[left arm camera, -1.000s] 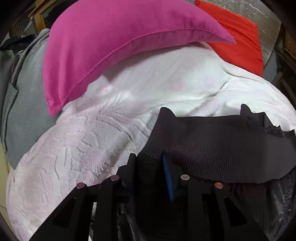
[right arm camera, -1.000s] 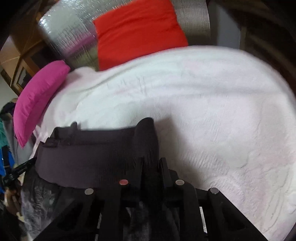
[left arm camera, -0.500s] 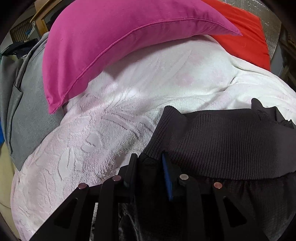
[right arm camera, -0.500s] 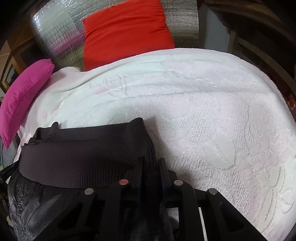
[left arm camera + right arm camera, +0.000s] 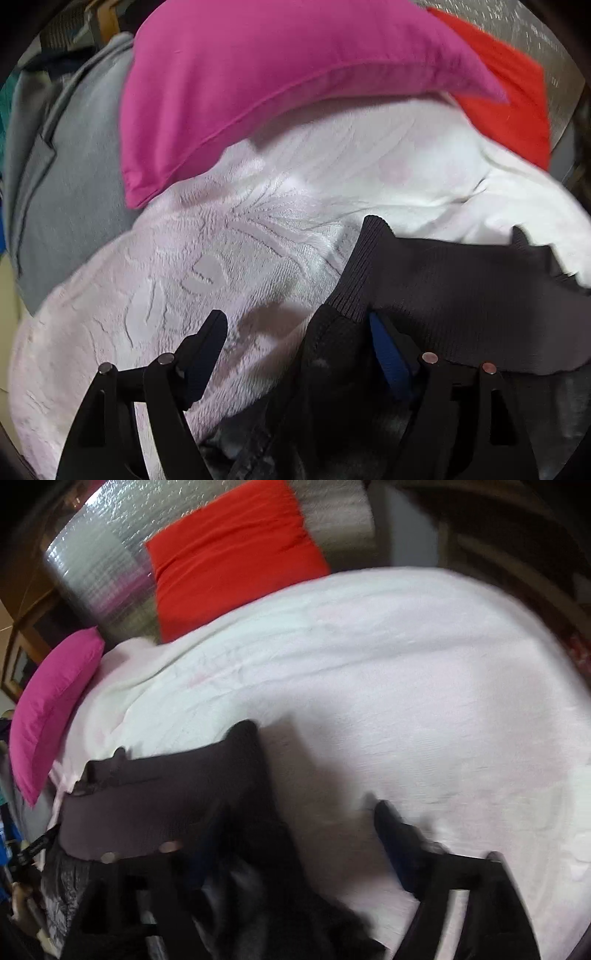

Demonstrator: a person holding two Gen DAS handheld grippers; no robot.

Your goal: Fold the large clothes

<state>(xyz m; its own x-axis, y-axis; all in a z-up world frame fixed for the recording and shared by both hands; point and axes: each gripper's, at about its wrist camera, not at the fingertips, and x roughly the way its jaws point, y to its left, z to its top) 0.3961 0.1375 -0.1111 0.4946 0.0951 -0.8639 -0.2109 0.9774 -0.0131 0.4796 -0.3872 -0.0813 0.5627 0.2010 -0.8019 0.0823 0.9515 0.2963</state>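
Note:
A dark garment with a ribbed hem band (image 5: 461, 295) lies on a white textured bedspread (image 5: 229, 258). My left gripper (image 5: 295, 325) is open, its jaws wide apart; the garment's left corner rests between them against the right finger. In the right wrist view the same garment (image 5: 166, 794) lies at lower left. My right gripper (image 5: 295, 819) is open, its right finger (image 5: 395, 830) over bare bedspread (image 5: 406, 701), the garment's right corner by the left finger. This view is blurred.
A pink pillow (image 5: 258, 85) and a red pillow (image 5: 517, 110) lie at the head of the bed, before a silver padded headboard (image 5: 103, 572). Grey fabric (image 5: 66, 177) hangs at the left edge. Wooden furniture (image 5: 517, 554) stands at the right.
Both grippers were shut on the garment's hem corners and have opened. The hem now lies on the bedspread. Both cameras have shifted, the right one still moving.

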